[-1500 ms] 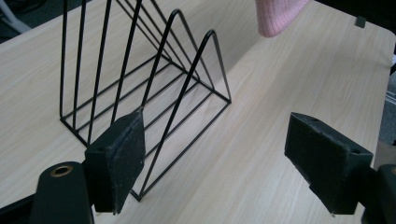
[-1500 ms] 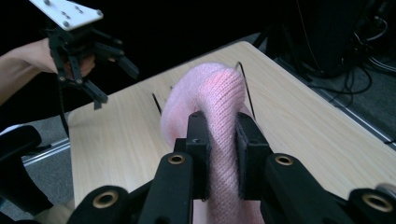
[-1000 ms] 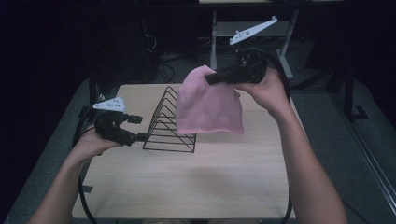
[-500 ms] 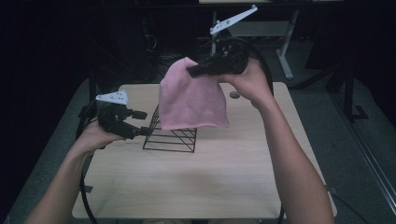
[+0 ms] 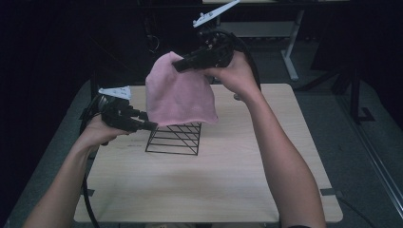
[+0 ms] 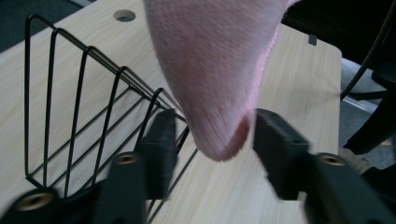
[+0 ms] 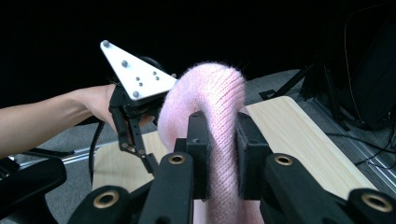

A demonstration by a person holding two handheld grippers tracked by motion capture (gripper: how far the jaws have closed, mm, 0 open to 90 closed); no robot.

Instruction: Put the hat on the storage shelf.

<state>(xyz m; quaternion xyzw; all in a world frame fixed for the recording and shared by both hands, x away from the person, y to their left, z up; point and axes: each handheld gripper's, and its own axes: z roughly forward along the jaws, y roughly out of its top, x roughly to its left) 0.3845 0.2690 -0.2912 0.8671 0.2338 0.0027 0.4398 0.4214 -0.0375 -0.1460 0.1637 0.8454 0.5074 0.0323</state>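
High view: the right gripper (image 5: 178,65) held a soft pink knitted cloth (image 5: 178,97) up by its top, so it hung above a black wire rack (image 5: 175,138) on the pale wooden table (image 5: 214,180). At the cloth's lower left edge sat the left gripper (image 5: 149,121).

Left gripper view: its jaws had just been closing, the cloth's lower corner (image 6: 219,140) between them, the pads not yet clearly pressing it.

Right gripper view: both pads (image 7: 200,154) pinched a fold of the cloth (image 7: 219,140) tightly.
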